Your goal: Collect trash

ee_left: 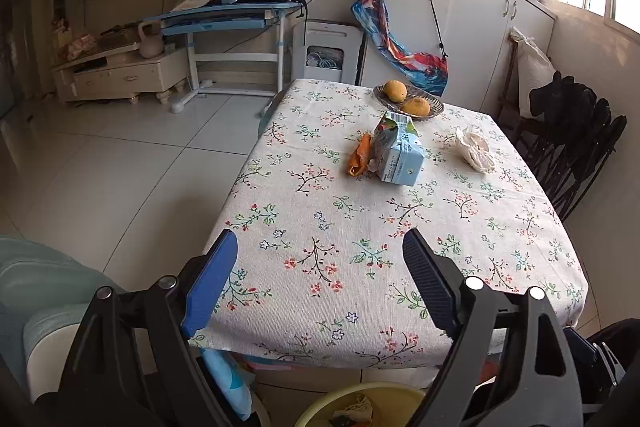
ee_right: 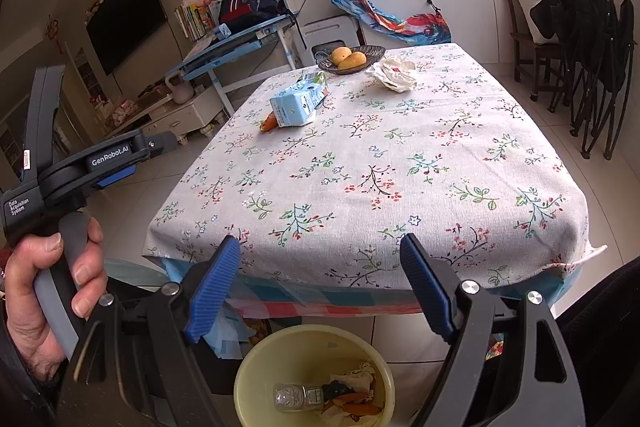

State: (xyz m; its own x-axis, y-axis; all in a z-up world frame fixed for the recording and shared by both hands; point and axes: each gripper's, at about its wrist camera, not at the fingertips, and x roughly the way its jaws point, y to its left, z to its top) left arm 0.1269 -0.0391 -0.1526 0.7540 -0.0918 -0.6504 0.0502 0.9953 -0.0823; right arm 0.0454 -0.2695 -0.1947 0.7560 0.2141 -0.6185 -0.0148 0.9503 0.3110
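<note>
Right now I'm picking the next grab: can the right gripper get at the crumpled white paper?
Probably yes. The right gripper is open and empty, and bare tablecloth lies between it and the crumpled white paper; it's across the table, so a long reach.

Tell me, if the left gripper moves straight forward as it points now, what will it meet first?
Probably the floral tablecloth itself: the open left gripper points down at bare cloth. The milk carton lies farther along, though depth is unclear.
</note>
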